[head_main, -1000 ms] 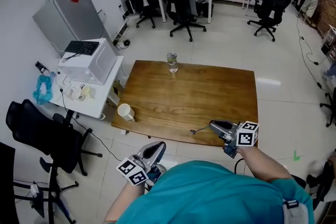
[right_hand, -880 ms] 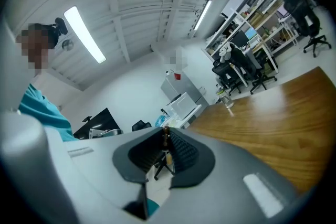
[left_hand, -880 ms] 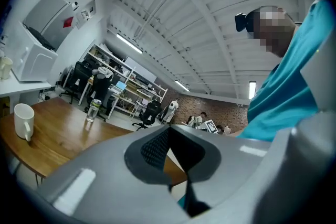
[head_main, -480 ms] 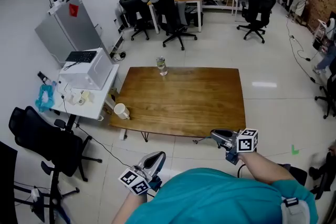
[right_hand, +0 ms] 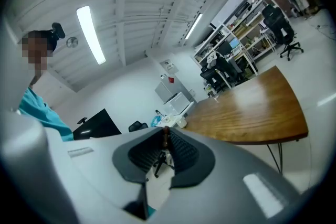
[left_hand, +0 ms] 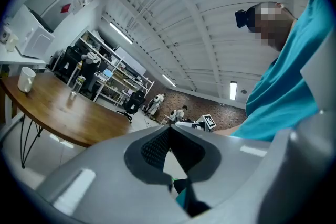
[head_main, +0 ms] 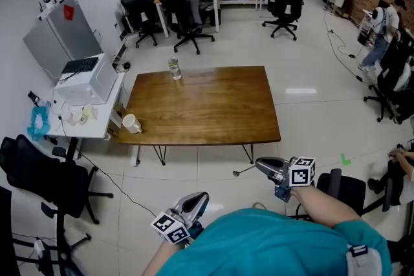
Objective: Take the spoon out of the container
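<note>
The right tool (head_main: 260, 165) is clamped on the handle of the slim metal spoon (head_main: 240, 171). The spoon projects from the jaws above the floor, off the brown wooden tabletop (head_main: 213, 106). The clear glass jar (head_main: 173, 68) stands upright near the tabletop's far edge, well apart from the spoon. The left tool (head_main: 199, 197) has its jaws together, with nothing between them. A white mug (head_main: 131, 123) sits near the tabletop's left edge.

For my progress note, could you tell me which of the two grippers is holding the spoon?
The right gripper: the spoon sticks out from its closed jaws. The left gripper is shut with nothing between its jaws.
</note>
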A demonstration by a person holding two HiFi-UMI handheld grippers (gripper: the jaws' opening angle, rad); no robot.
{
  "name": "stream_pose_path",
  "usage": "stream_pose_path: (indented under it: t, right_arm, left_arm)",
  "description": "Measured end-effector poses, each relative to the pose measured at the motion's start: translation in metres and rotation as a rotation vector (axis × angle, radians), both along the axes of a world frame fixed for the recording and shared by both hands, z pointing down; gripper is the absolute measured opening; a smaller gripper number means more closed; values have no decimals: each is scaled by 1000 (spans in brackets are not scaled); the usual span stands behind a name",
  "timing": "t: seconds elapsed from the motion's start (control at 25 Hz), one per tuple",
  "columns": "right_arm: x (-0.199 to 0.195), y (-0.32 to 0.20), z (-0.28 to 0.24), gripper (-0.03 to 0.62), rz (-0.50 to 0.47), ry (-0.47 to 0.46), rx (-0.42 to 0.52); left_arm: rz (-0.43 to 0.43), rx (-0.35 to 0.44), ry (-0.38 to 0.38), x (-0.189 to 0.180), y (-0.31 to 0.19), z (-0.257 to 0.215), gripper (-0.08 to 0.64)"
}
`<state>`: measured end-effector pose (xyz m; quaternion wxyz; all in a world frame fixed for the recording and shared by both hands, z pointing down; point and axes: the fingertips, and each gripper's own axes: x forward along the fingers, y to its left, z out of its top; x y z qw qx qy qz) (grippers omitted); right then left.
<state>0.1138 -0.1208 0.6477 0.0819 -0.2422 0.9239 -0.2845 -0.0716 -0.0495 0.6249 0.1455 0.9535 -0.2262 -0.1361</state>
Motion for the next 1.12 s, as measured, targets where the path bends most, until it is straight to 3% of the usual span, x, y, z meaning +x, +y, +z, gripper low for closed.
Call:
stream_pose_path:
  t: [0.24,0.52,0.72,0.92,1.12]
  right_arm:
    - [73,55,-18,40,86,-31,42]
    - [200,116,-26,40,163,-60,88]
    - [257,143,-23,40,182,-78,104]
    - [279,156,-25,40,211,-84,120]
    - [276,163,-21,40,227,-80,128]
  left_arm:
    - [80,33,-15,63,32,-13,0]
    - [154,12,-20,197,66,-9,0]
    - [222,6,-57,272,83,-3,0]
    - [251,61,-108,294,94,-13,0]
    - [218,24,-76,282,96,-17,0]
